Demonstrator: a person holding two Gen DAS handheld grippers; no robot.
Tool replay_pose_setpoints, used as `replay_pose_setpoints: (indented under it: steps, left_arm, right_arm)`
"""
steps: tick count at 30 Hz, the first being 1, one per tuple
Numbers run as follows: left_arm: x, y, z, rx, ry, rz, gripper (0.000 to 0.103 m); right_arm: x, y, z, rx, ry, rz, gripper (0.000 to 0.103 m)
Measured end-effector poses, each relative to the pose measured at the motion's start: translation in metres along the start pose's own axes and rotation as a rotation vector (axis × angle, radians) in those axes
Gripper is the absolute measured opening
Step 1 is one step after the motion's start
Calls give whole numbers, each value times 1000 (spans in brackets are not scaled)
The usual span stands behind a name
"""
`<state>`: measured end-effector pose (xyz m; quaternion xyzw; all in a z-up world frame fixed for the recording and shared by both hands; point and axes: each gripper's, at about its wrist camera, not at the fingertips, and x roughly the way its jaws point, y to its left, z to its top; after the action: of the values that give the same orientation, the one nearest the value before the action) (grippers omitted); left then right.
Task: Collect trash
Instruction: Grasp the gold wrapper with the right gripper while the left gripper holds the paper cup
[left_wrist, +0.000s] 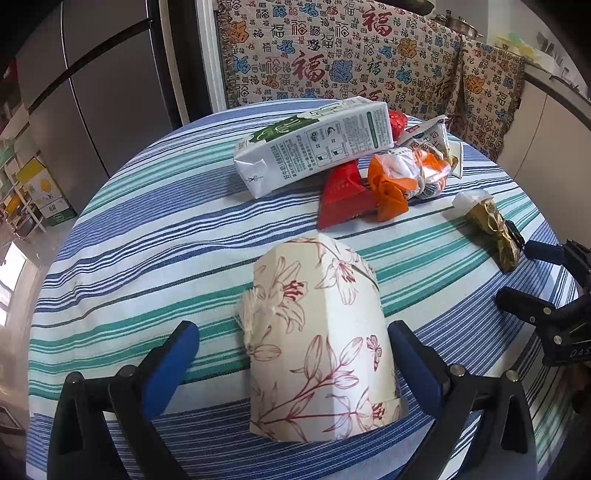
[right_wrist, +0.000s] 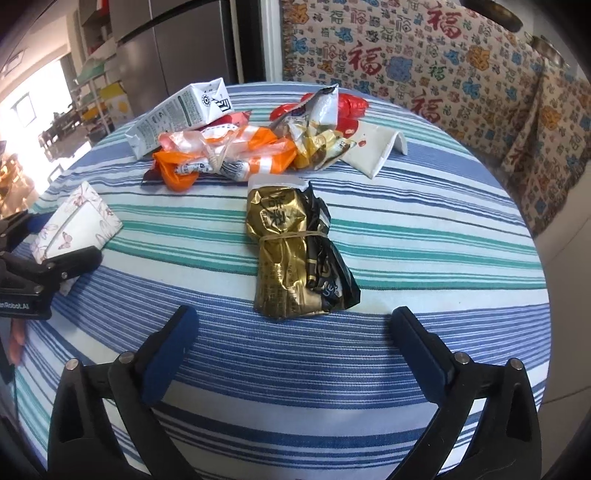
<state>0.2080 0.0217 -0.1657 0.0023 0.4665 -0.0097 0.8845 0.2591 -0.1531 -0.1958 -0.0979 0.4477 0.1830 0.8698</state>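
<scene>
Trash lies scattered on the blue-and-green striped round tablecloth: a white milk carton, crumpled orange-and-white plastic wrappers, and a gold-and-black foil bag bound with a rubber band. The left gripper stands spread around a floral-printed paper box, apparently to grasp it (its right pad looks close, contact unclear). The right gripper hangs released just short of the foil bag, lined up on it.
</scene>
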Motion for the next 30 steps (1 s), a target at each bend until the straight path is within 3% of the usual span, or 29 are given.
replay_pose_setpoints:
  steps: [14, 17, 21, 23, 26, 27, 28, 29, 30]
  left_arm:
    - [-3, 3, -3, 33, 13, -35, 103]
    - [-12, 13, -3, 17, 1, -123, 103]
    - [-27, 17, 3, 24, -25, -196, 103]
    - [-23, 9, 6, 69, -3, -194, 103]
    - [-18, -1, 8, 125, 16, -143, 101]
    - [-18, -2, 9, 130, 19, -137, 98]
    - [-18, -2, 10, 129, 24, -138, 88]
    - [-16, -1, 12, 126, 31, -141, 74]
    - [-15, 0, 12, 122, 43, -138, 66]
  right_arm:
    - [8, -1, 13, -19, 26, 25, 102]
    - [0, -7, 13, -29, 55, 64, 92]
    - [-13, -7, 18, -65, 44, 106, 91]
    - [-12, -5, 19, -75, 50, 133, 82]
    - [-11, 0, 23, -68, 39, 145, 79]
    - [-9, 0, 25, -68, 34, 137, 79]
    - [-6, 1, 27, -66, 39, 130, 79]
    - [-2, 0, 28, -64, 53, 126, 66]
    - [2, 0, 27, -61, 74, 122, 48]
